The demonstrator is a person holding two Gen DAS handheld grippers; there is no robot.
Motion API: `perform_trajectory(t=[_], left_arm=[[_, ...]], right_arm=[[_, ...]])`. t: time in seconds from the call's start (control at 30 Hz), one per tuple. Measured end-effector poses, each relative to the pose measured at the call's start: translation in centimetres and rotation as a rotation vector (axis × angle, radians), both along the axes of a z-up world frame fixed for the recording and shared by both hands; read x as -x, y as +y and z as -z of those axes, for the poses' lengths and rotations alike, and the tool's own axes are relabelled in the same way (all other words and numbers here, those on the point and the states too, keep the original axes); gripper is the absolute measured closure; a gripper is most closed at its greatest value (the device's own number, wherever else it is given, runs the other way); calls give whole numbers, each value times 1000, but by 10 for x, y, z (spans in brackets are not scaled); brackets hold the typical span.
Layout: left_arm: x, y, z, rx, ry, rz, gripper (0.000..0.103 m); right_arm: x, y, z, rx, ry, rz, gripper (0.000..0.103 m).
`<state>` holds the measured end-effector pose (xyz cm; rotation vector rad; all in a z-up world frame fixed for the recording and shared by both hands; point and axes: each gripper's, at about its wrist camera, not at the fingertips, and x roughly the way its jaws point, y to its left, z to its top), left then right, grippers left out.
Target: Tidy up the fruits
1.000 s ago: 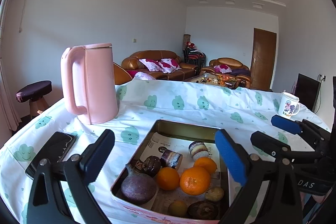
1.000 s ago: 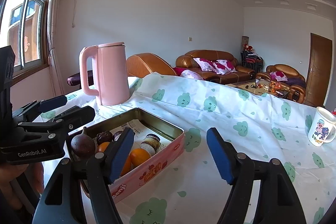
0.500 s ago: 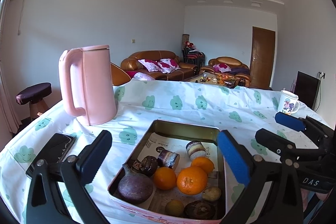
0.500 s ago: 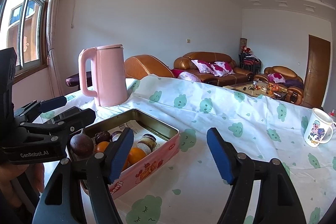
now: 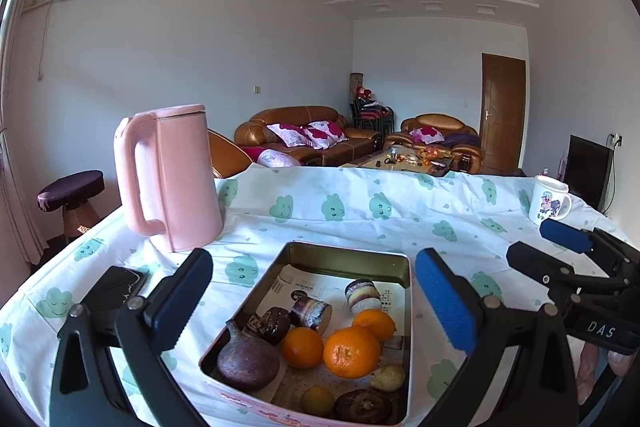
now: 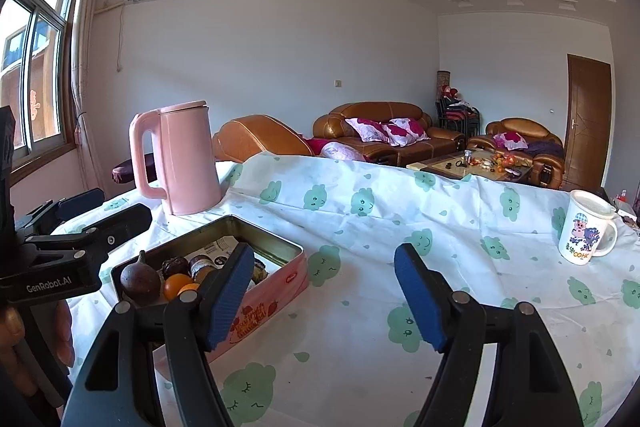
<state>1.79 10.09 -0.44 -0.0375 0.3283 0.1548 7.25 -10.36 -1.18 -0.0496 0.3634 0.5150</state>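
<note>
A pink tin box [image 5: 352,253] [image 6: 280,279] sits on the clothed table and holds fruit: three oranges [image 5: 351,351], a dark purple fruit [image 5: 248,363] [image 6: 140,279], small brownish fruits [image 5: 387,378] and small round cakes [image 5: 362,295]. My left gripper [image 5: 316,301] is open and empty, hovering above the box's near end. My right gripper [image 6: 324,293] is open and empty, just right of the box; it also shows in the left wrist view [image 5: 560,247].
A pink kettle [image 5: 172,179] [image 6: 180,157] stands behind the box at the left. A black phone [image 5: 116,285] lies at the table's left edge. A white cartoon mug [image 5: 548,197] [image 6: 586,233] stands at the far right. Sofas lie beyond the table.
Both grippers have drawn back and risen slightly, so the box and kettle sit a little lower and farther. Both stay open and empty. The fruit has not moved.
</note>
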Motion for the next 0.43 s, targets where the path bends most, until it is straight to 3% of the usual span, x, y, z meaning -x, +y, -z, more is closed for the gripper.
perform_trajectory(t=[0.43], left_arm=[[4,-10,-2,-9,-17,26,0]], right_arm=[[-2,-10,11,9,26,14,29]])
